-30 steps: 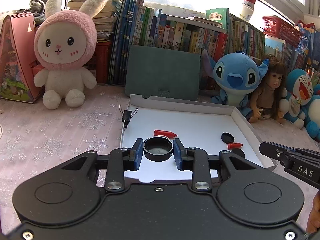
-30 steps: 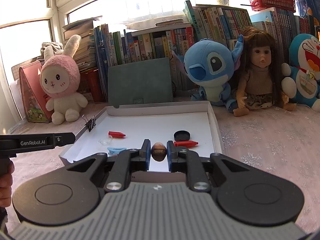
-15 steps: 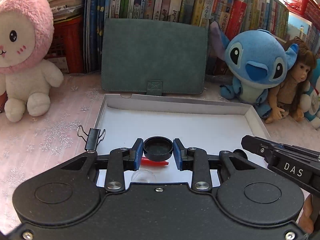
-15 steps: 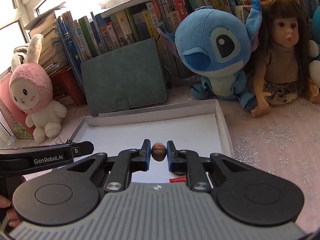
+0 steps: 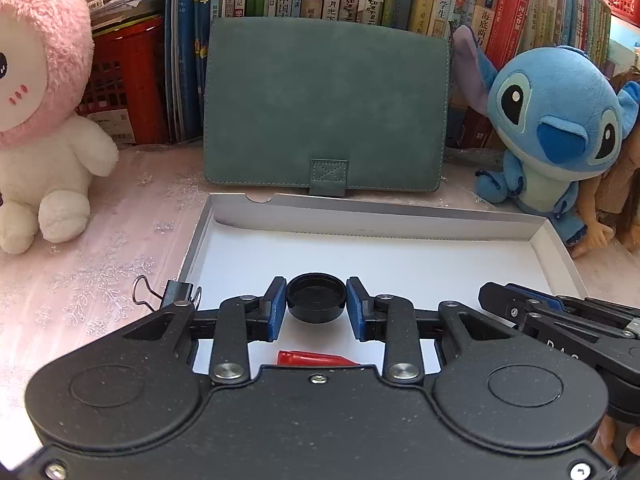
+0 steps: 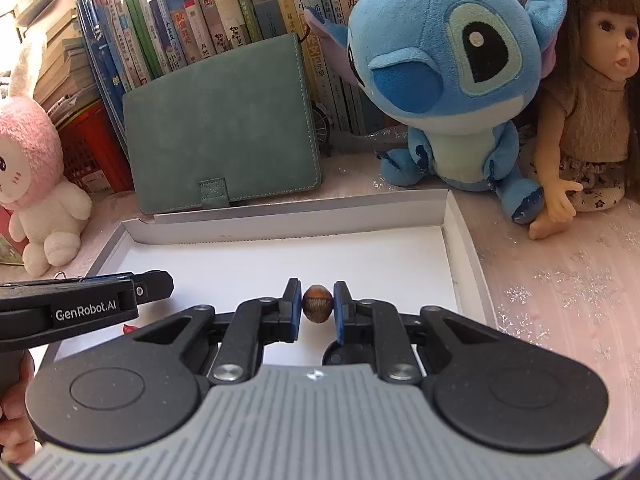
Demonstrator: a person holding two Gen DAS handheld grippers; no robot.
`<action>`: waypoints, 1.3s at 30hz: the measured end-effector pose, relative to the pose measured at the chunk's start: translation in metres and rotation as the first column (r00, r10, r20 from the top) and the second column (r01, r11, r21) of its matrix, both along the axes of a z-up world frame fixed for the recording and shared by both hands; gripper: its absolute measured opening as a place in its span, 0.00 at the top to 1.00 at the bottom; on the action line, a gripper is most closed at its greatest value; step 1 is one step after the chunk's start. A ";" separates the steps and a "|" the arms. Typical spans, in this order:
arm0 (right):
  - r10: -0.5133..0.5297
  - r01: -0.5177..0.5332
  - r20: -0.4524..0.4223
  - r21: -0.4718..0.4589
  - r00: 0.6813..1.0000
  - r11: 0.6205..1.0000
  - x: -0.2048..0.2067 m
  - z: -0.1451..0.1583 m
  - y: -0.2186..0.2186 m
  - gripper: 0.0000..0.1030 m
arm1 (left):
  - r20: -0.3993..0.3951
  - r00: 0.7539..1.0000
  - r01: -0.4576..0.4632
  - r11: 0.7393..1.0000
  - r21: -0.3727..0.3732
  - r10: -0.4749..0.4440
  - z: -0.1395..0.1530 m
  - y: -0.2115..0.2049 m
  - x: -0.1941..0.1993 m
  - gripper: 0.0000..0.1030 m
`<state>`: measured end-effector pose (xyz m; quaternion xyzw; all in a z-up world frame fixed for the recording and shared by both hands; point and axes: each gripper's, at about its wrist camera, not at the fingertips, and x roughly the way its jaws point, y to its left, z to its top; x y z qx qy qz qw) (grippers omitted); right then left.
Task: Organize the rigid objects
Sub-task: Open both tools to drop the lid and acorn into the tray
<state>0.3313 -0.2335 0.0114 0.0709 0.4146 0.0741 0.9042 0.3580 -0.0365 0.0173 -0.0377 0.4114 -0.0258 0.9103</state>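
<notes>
Both sets of fingers were loaded and clamped tight! On the left gripper [image 5: 316, 304], the blue pads [image 5: 277, 307] squeezed a round black cap [image 5: 316, 297] from either side, open face up, carried above the white tray [image 5: 376, 216]. Over on the right gripper [image 6: 317, 305], the pads [image 6: 295, 304] pinched a small brown nut [image 6: 317, 304], striped and glossy, held clear of the tray floor too. Neither piece had been set down.

A red cone-shaped tip [image 5: 316, 358] lay on the tray floor just under the left gripper's body, and a black binder clip [image 5: 170, 292] sat on the tray's left wall. Beyond the far wall leaned a green case [image 5: 326, 108], with a blue plush [image 5: 556, 128] beside it.

By my read, this was the carry-and-place step, both hands aimed toward the empty back half of the tray. Next move called for lowering each piece until it touched the floor, keeping the two well apart, then easing the jaws open without flicking that nut, which looked ready to roll.
</notes>
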 end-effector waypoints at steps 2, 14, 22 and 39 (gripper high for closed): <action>0.006 -0.006 0.004 -0.003 1.000 1.000 0.000 -0.001 0.001 0.79 | -0.001 1.000 0.000 1.000 0.006 0.000 -0.003 0.000 0.001 0.71; 0.015 -0.015 -0.003 -0.031 1.000 0.999 0.003 -0.005 0.005 0.80 | 0.023 1.000 0.018 0.999 0.051 -0.020 -0.012 -0.005 0.000 0.70; 0.013 -0.013 -0.001 -0.027 1.000 1.000 0.003 -0.006 0.005 0.80 | 0.040 0.999 0.021 0.997 0.071 -0.024 -0.014 -0.007 -0.002 0.70; 0.015 -0.014 0.022 -0.021 1.000 1.000 -0.002 -0.002 0.002 0.69 | 0.051 0.998 0.043 0.995 0.086 -0.047 -0.013 -0.007 -0.007 0.59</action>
